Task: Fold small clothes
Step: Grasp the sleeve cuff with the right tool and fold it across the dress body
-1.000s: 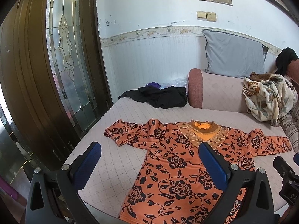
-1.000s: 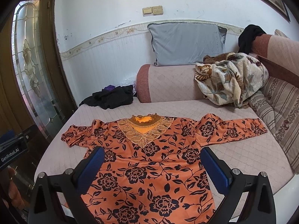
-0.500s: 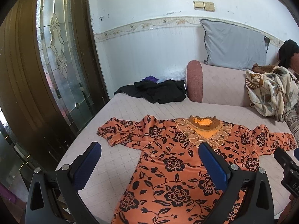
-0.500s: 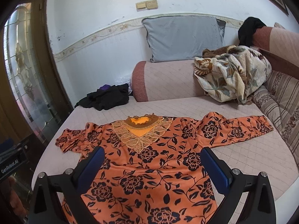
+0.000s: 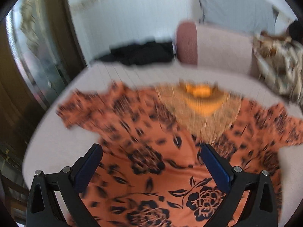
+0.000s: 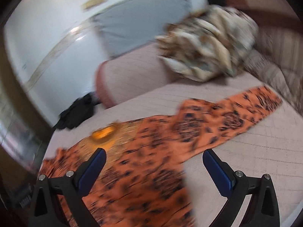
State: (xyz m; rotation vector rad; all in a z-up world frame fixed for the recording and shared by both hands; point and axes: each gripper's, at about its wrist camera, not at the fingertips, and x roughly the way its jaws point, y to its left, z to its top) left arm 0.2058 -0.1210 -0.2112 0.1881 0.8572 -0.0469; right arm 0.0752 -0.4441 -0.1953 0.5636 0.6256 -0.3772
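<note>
Orange floral blouse [image 5: 151, 136]: lies spread flat, front up, on the pink quilted sofa seat [image 5: 62, 143], both sleeves out to the sides, its gold lace collar [image 5: 198, 102] toward the backrest. It fills far more of both views than half a second ago, and both views are now heavily motion-blurred where they were sharp.

Left gripper [image 5: 151, 162]: blue-padded fingers spread wide apart, nothing between them, now low over the blouse's chest and left side; earlier it looked on from farther back.

Right gripper [image 6: 154, 167]: fingers likewise wide apart and empty. Its view is now rolled, so the wall runs diagonally. The left finger stands over the collar area, the right finger over bare seat just beside the blouse's right sleeve [image 6: 231, 117].

Black garment [image 5: 144, 53]: heaped at the far corner of the seat, place unchanged.

Floral blanket [image 6: 206, 47]: bundled against the backrest at the right, unchanged.

Grey pillow [image 5: 234, 11]: propped against the wall.

Writing: none legible; the label seen earlier at the edge of the right view cannot be made out now.
</note>
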